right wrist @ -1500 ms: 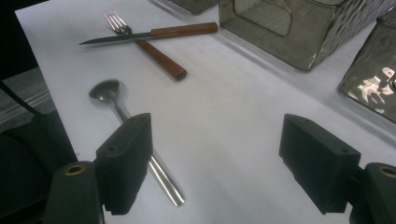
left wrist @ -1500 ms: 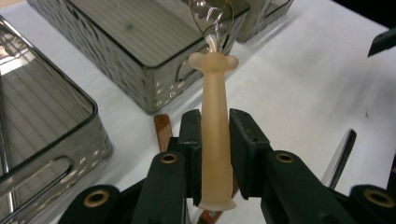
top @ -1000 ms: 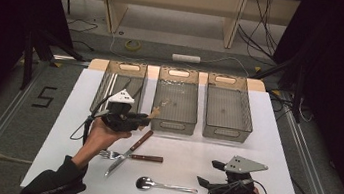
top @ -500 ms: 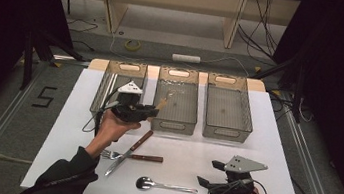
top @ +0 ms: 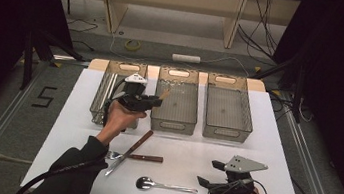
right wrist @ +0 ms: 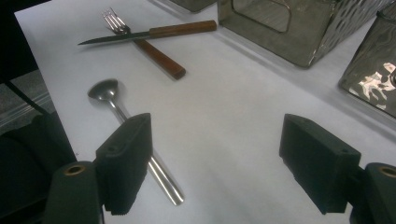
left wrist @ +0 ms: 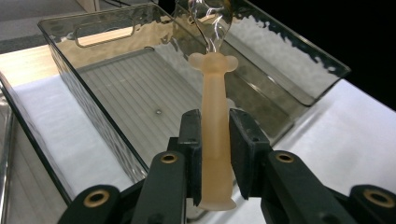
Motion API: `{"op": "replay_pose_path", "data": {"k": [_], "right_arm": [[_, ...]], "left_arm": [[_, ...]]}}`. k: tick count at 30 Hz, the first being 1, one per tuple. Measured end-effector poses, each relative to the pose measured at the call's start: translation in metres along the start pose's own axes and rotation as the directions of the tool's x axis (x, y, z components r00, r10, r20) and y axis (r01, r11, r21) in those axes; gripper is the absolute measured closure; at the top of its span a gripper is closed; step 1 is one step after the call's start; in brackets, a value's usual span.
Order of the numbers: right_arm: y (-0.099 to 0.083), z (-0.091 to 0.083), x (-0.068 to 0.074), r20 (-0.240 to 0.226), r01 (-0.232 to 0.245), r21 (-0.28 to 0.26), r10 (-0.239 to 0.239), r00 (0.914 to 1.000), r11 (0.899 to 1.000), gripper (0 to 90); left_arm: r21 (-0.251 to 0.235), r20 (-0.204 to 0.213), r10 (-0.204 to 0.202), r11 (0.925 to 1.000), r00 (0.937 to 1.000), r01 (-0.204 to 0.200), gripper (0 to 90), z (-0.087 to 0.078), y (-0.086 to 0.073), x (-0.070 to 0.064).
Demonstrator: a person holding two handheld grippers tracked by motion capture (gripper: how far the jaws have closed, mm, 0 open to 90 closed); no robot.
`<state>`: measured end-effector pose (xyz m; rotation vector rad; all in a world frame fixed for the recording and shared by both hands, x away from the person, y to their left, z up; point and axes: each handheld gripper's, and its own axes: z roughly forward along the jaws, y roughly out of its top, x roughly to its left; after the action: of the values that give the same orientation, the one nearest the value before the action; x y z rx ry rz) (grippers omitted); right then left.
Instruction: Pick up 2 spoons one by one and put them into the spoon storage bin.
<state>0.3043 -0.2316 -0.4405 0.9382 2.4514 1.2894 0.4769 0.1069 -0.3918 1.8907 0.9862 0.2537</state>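
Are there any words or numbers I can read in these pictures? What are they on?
"5": one big black number on the grey floor, left of the white table in the high view.
No other writing can be read: none shows on the three clear plastic bins, the orange-handled clear plastic utensil, the metal spoon or the two black grippers.

**What is on the table**

The white table (top: 82, 115) holds three see-through bins (top: 227, 113) in a row at the back. Near the front lie a knife (top: 129, 146) across a fork (top: 134, 157), and a spoon (top: 164, 186) close by.
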Motion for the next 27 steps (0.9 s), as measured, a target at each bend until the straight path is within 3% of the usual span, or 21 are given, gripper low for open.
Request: {"op": "replay_pose_path", "data": {"k": [5,8,11,13,16,19,27], "right_arm": [[0.000,-0.001,-0.001,0.002,0.002,0.001,-0.002,1.0000,1.000,26.6],[-0.001,-0.001,-0.001,0.000,-0.001,0.003,0.001,1.0000,1.000,26.6],[0.000,0.000,0.000,-0.001,-0.001,0.001,0.001,1.0000,1.000,26.6],[0.000,0.000,0.000,-0.001,0.000,0.004,0.000,1.0000,1.000,26.6],[0.000,0.000,0.000,-0.002,0.001,0.000,-0.001,1.0000,1.000,26.6],[0.000,0.000,0.000,-0.002,-0.001,0.003,0.001,1.0000,1.000,26.6],[-0.001,-0.001,-0.001,-0.004,-0.002,0.000,0.002,1.0000,1.000,26.6]], "left_arm": [[0.007,-0.008,-0.021,0.9998,0.9998,0.021,74.7,0.009,0.002,0.006],[-0.006,0.008,-0.052,0.9986,0.9986,0.052,74.7,0.012,0.004,0.010],[0.003,-0.014,-0.045,0.9990,0.9989,0.045,74.7,0.017,0.005,0.011],[0.000,-0.006,-0.068,0.9977,0.9976,0.069,74.7,0.020,0.005,0.013],[0.012,-0.012,-0.062,0.9980,0.9980,0.062,74.6,0.025,0.006,0.012],[0.007,0.008,-0.089,0.9960,0.9960,0.089,74.6,0.030,0.005,0.012],[0.029,-0.005,-0.084,0.9960,0.9965,0.084,74.4,0.041,0.004,0.009]]}}
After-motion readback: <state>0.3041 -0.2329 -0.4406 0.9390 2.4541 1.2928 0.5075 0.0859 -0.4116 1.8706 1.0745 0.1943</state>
